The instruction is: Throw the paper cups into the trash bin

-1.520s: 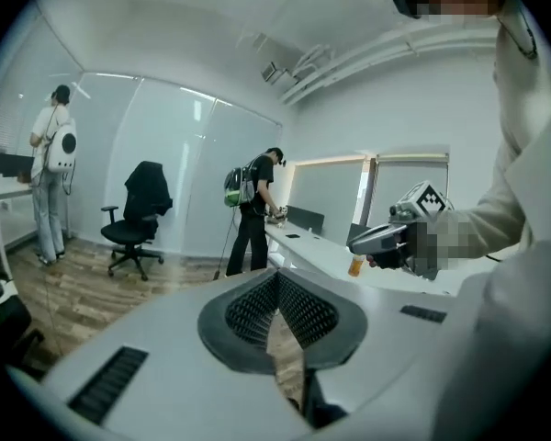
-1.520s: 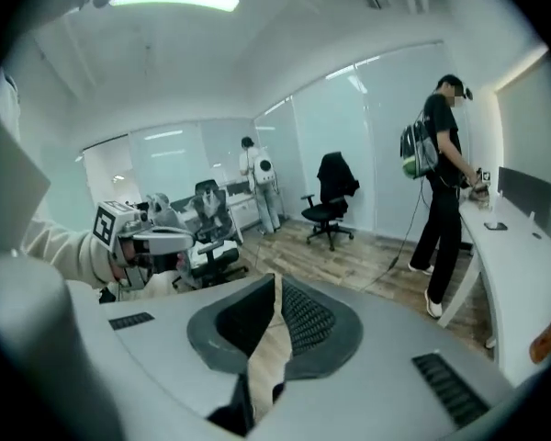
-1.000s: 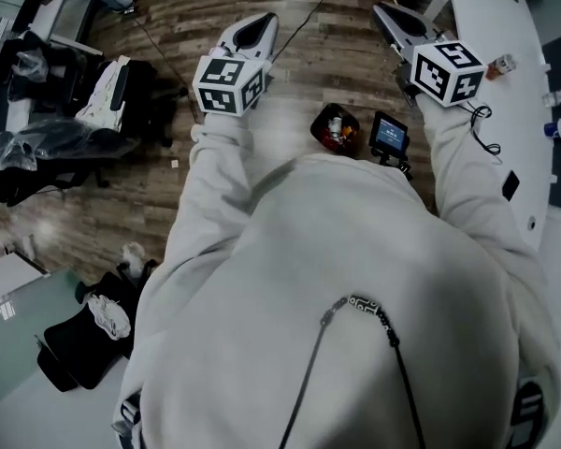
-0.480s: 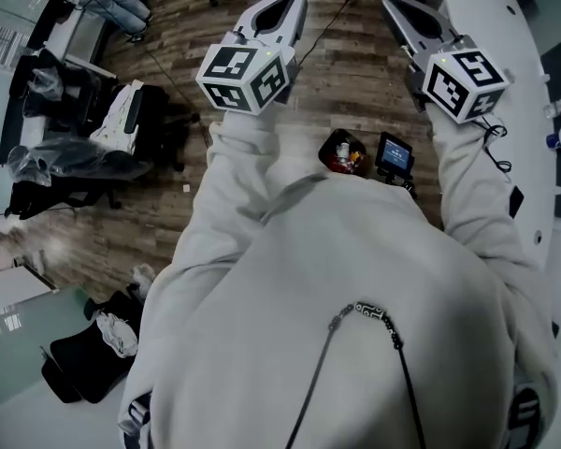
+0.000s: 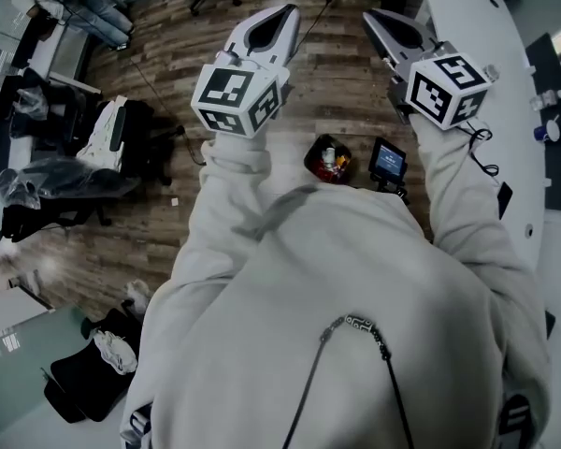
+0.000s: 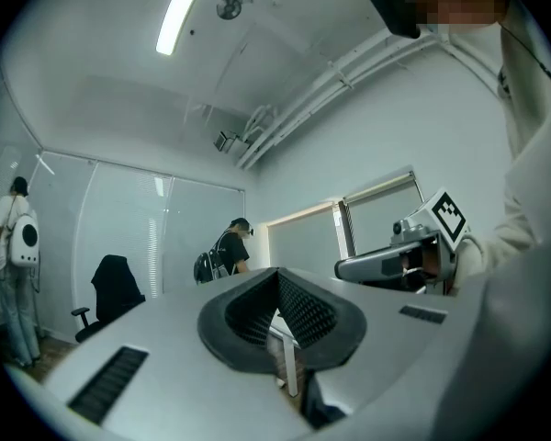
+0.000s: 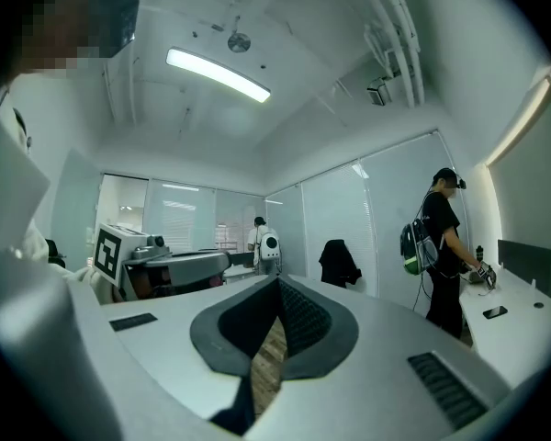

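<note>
both claws are clenched on nothing. the left gripper (image 5: 282,15) and the right gripper (image 5: 374,17) are held out level in front of the body, side by side and well apart. in each gripper view the two jaws meet at the tip, and only the room shows through the gap behind them.

the trash bin (image 5: 329,160) is, as we judge, the small dark container on the wooden floor (image 5: 168,204), low between the two arms and near the body. something light and something orange lie in it, but we cannot tell whether these are paper cups. no cup shows clearly in any view. the small things (image 5: 548,131) at the far edge of the white table (image 5: 486,26) on our right are too small to name.

so the step in hand is, we think, to go for a cup. to do it well, we should open the jaws before the reach, not at the cup. a paper wall folds easily, so we close softly on its side and keep it upright. for the drop we bring the cup right over the bin mouth and only then release. a device with a lit screen (image 5: 390,160) stands just beside the bin, so we must not drop the cup from the side.
</note>
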